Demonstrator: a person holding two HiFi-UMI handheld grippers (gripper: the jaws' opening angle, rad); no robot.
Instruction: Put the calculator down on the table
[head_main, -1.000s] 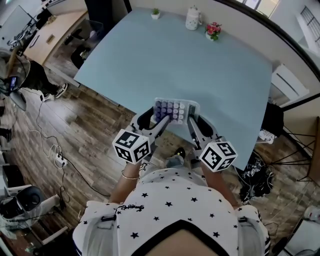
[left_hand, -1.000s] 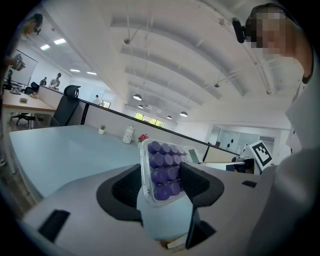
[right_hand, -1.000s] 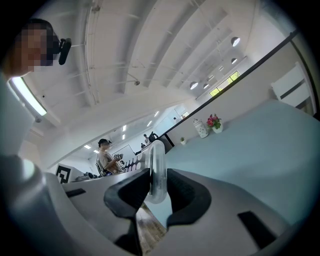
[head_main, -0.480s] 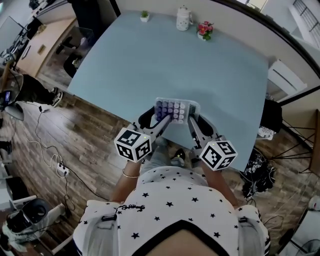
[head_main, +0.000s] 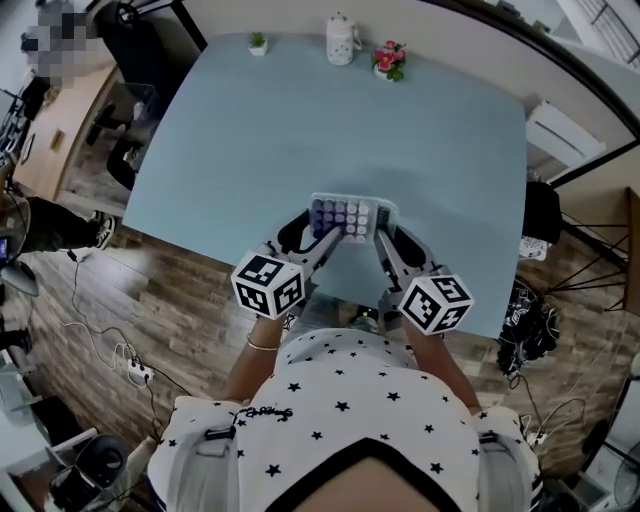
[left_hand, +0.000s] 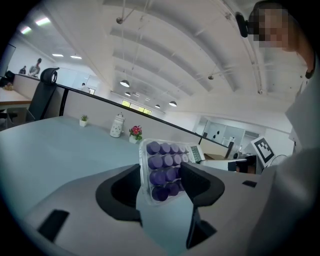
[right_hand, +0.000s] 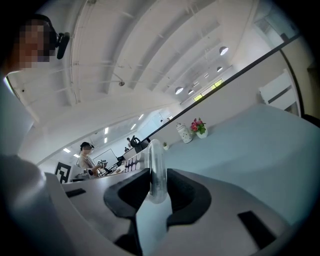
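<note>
Calculator (head_main: 352, 216) is held at 12 o'clock over worktop (head_main: 300, 120): left gripper (head_main: 325, 230) wide across it, right gripper (head_main: 381, 239) narrow on its edge.

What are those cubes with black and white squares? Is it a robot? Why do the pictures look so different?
No robot: a person holds a tool in each hand, and each tool ends in a claw. The cubes are part of the tools. One picture comes from a camera on the person's head, looking down. The other two come from cameras riding on the tools, looking along each claw. The left claw and the right claw both grip a calculator with purple keys, by the near edge of a blue table. At the far end stand a plant, a white jar and pink flowers.
</note>
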